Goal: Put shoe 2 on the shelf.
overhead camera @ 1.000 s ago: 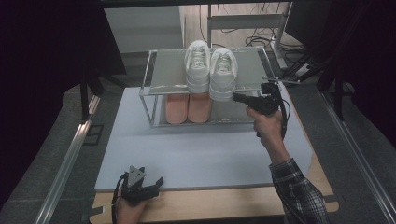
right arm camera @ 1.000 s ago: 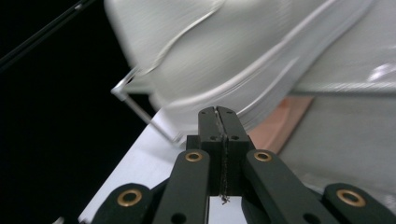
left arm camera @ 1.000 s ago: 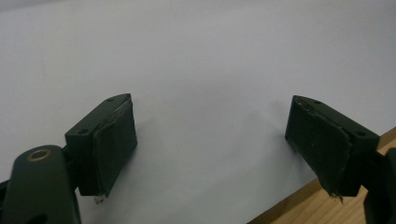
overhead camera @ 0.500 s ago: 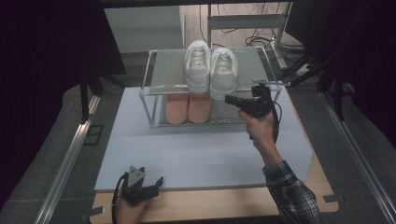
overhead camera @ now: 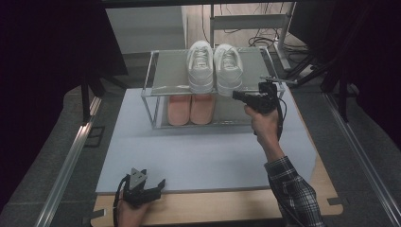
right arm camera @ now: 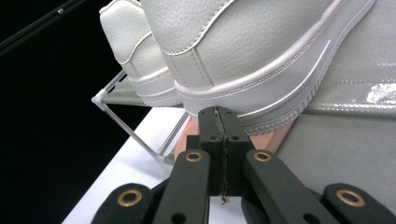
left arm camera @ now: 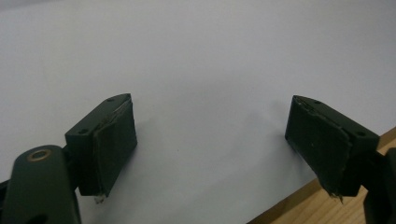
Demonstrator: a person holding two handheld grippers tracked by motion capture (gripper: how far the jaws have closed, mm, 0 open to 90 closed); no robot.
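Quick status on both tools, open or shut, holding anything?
Left tool: open, empty, over the white mat.
Right tool: shut, empty, tips at the heel of a white sneaker.

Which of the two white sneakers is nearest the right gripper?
The right-hand white sneaker on the top shelf; the right gripper points at its heel, while the other white sneaker sits farther left.

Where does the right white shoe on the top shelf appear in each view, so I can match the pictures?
High view: right white shoe sits upper centre, on the rack's top shelf, beside its pair.
Left gripper view: not in it.
Right gripper view: its heel takes up the top centre, just beyond the shut right gripper.
Shared landmark: the rack's top shelf.
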